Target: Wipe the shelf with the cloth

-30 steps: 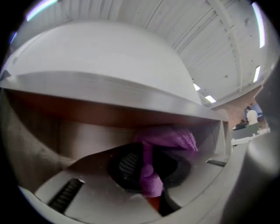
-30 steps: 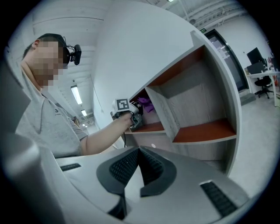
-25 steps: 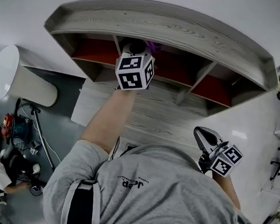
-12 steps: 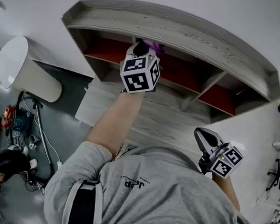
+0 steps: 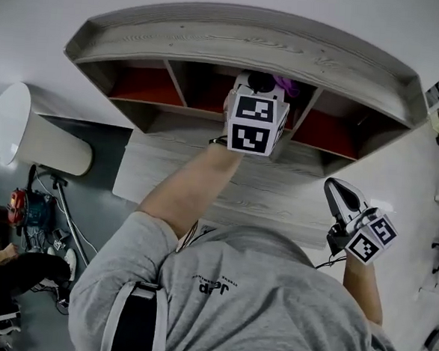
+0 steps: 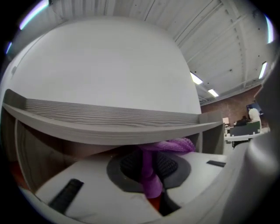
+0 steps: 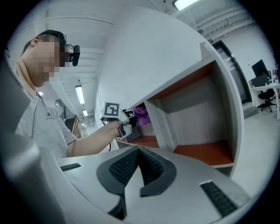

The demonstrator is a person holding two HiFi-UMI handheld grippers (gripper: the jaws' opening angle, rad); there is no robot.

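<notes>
1. Head view: the only writing is a dark print on the grey shirt [image 5: 256,301], upside down here and too small to read. Black-and-white square markers cover both cubes.
2. The left arm reaches straight out and up over the worktop [image 5: 196,181]. The left claw [image 5: 265,83] is inside the middle compartment of the shelf [image 5: 244,41], and its cube [image 5: 254,125] faces the camera. The purple cloth [image 5: 287,85] shows just right of it, near the right divider.
3. The right arm is bent and held low beside the body. The right claw [image 5: 337,193] points up towards the shelf, well apart from it, at the worktop's right end.
4. Left gripper view: the jaws are closed tight on the cloth. One strip hangs down between the pads, and a bunch spreads right, under the shelf's top board.
5. Right gripper view: the jaws are pressed together with nothing between them. Beyond them, the outstretched left forearm carries its cube, with the cloth just beside the divider over the red shelf floor.
</notes>
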